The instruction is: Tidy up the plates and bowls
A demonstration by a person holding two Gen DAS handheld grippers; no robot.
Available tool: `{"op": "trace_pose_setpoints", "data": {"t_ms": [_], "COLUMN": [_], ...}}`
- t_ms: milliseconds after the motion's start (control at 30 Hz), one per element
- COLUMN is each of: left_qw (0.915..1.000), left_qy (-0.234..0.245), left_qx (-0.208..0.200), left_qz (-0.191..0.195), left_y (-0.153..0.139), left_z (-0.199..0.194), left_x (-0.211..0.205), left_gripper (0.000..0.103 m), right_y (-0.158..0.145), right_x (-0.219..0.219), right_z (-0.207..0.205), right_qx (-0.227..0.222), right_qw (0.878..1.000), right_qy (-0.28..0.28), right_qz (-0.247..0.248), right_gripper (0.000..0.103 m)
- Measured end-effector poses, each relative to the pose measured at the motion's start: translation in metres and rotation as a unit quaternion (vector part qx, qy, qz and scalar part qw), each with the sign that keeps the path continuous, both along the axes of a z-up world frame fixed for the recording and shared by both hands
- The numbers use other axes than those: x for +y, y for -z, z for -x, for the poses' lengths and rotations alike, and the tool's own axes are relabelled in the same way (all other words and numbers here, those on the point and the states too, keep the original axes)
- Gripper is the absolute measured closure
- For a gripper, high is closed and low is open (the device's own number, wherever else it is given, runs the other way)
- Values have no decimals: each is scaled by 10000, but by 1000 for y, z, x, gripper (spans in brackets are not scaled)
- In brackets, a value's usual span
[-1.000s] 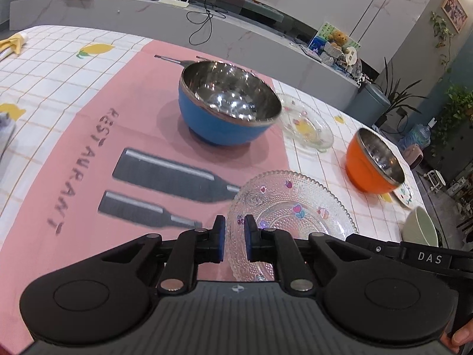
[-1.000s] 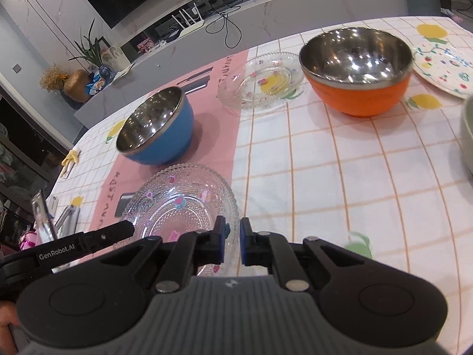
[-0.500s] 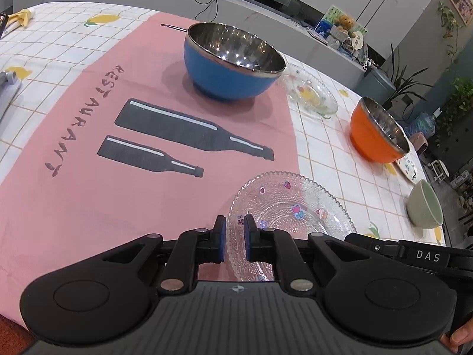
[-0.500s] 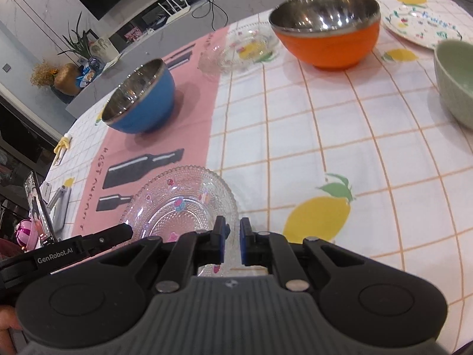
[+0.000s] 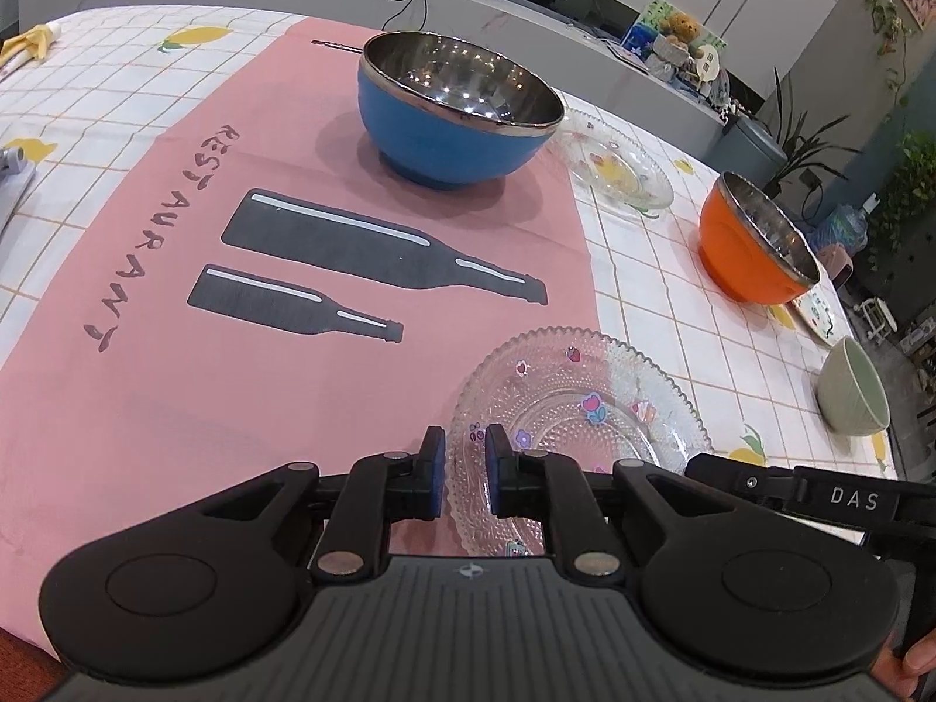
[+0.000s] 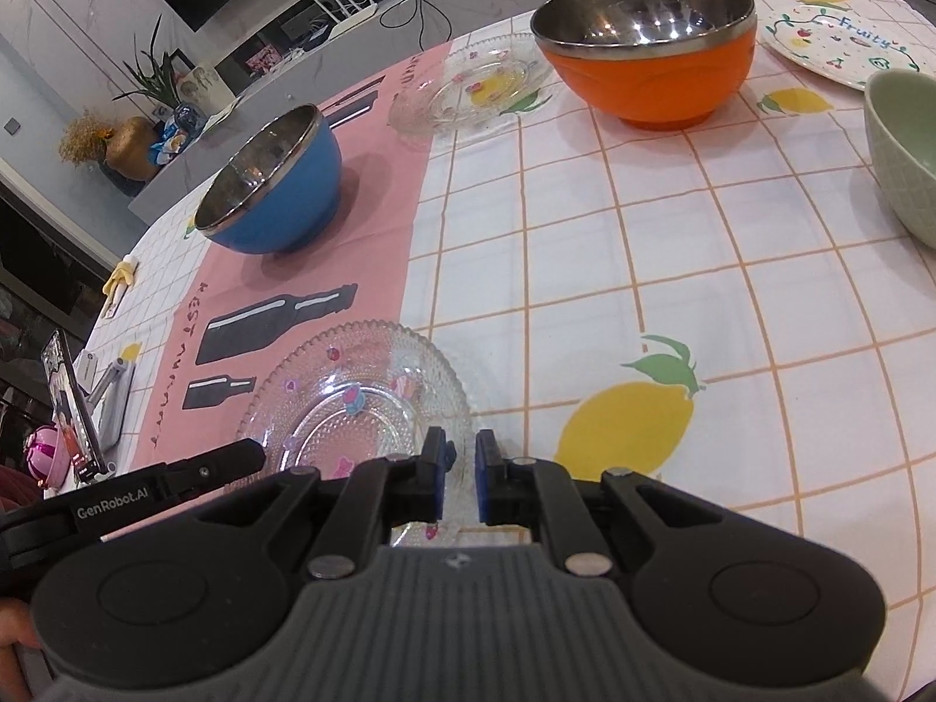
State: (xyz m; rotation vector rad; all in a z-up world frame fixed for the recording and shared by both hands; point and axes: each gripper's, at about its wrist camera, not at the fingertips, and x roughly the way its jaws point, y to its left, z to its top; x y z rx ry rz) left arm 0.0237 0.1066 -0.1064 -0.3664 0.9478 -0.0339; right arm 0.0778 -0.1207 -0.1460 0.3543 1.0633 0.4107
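The pink cloth (image 5: 146,304) at left reads "RESTAURANT" in dark letters, a black gripper arm (image 5: 842,497) at lower right reads "DAS", another arm (image 6: 117,506) at lower left reads "GenRobot.AI", and the white plate (image 6: 842,44) at upper right reads "Fruity".

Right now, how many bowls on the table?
3. The blue bowl sits on the pink mat, the orange bowl on the checked cloth beyond it, the green bowl at the right edge. More may lie out of frame.

Three bowls (image 6: 643,52), two glass plates (image 6: 357,403), one painted plate (image 6: 842,44).
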Motion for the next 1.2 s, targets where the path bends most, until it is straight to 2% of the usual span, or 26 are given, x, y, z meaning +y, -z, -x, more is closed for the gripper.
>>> {"op": "trace_pose_setpoints", "data": {"t_ms": [67,100,167,400,667,800,933,1033,1200], "left_qw": [10000,9999,9997,9990,9949,9920,9888,9885,9878], "left_qy": [-18,-34,-67,41,764,1072,1275,1396,1538], "left_qx": [3,-12,-59,-343,-522,-615,-664,-516,-177], "left_qz": [-86,-144,-227,-279,-400,-263,-398,-285,-184], "left_y": [-2,-3,-7,-39,-92,-112,-124,-126,-122], "left_z": [0,1,1,-8,-50,-78,-112,-144,-198], "left_x": [-1,-1,1,4,-17,-24,-30,-31,-33], "left_gripper": [86,84,78,68,65,65,65,65,65], "right_y": [-1,-2,-6,-30,-64,-85,-105,-117,-120], "right_x": [0,0,-2,-16,-23,-26,-27,-24,-16], "right_z": [0,0,0,-6,-35,-62,-95,-124,-186], "right_qx": [-7,-27,-101,-403,-627,-789,-839,-858,-546], "right_qw": [10000,10000,9999,9991,9978,9964,9955,9948,9963], "right_qy": [-13,-2,42,133,-33,-99,-271,-413,-516], "right_qz": [6,53,89,62,223,301,333,371,406], "right_gripper": [90,81,69,68,65,65,65,66,66]}}
